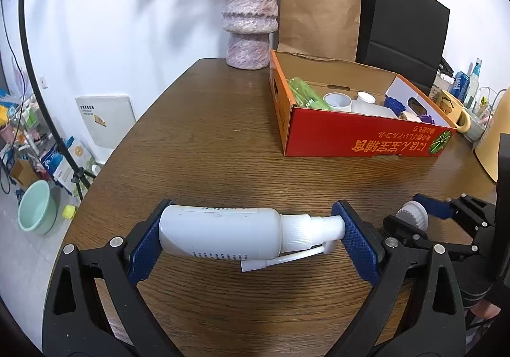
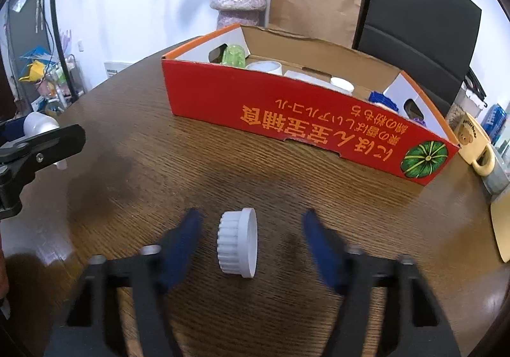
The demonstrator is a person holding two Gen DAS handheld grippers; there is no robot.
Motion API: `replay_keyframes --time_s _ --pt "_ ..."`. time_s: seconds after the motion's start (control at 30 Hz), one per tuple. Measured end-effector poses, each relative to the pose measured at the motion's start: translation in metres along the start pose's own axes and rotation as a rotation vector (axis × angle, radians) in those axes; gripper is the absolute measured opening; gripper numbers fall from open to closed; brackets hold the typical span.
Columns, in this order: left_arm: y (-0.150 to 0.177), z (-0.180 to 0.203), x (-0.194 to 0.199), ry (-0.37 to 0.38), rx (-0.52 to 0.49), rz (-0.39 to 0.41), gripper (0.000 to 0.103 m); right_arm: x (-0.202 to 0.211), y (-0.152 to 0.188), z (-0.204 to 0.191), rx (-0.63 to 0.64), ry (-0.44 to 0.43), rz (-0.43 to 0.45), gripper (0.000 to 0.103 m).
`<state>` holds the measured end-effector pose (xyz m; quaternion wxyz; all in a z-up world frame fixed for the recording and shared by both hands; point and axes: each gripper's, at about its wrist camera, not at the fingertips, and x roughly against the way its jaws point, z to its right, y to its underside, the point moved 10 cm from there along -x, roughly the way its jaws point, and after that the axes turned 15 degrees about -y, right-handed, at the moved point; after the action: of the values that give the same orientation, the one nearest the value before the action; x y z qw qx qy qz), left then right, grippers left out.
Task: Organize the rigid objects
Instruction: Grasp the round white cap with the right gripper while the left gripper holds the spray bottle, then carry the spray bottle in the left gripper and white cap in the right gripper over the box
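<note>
- While the left tongs (image 1: 251, 234) are clamping the white plastic spray bottle (image 1: 223, 234) end to end, base against one blue pad and nozzle head against the other, the bottle is hanging level just above the brown wood-grain bench (image 1: 207, 140), nearer the camera than the red cardboard box (image 1: 357, 134).
- The right tongs (image 2: 251, 239) are standing apart around the white ribbed plastic cap (image 2: 237, 244), which is lying on its side on the bench in front of the box's long red wall; neither pad is touching it, so nothing is gripped yet.
- The step in hand appears to be taking the cap. The gaps look uneven, the cap sitting nearer the left pad, so centring the tongs first should keep it from being nudged sideways.
- On its rim the cap is likely to roll; closing squarely on its two flat faces, pads low toward the bench, should be holding it steadier than pinching the ribs.
- The box is already holding a green bottle (image 1: 307, 95) and white containers (image 1: 338, 101); free space is not clear from here.
- The bottle's thin trigger is pointing down, so it may be catching the box rim unless lifted well clear.
</note>
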<state>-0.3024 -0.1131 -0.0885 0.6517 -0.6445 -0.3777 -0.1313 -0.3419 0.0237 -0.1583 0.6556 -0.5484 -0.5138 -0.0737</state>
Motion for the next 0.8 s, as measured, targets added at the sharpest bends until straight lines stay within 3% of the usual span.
replay_keyframes --time_s 0.07,0.17,0.8 --pt "0.0 0.0 -0.001 -0.002 -0.001 -0.001 0.096 -0.001 0.002 -0.005 0.004 -0.04 -0.007 0.029" --pt "0.0 0.0 -0.001 -0.003 -0.001 -0.002 0.096 0.002 0.001 -0.007 0.014 -0.043 0.008 0.018" --pt "-0.009 0.019 0.016 0.012 0.021 0.022 0.096 0.043 -0.027 -0.002 0.049 -0.051 0.148 0.018"
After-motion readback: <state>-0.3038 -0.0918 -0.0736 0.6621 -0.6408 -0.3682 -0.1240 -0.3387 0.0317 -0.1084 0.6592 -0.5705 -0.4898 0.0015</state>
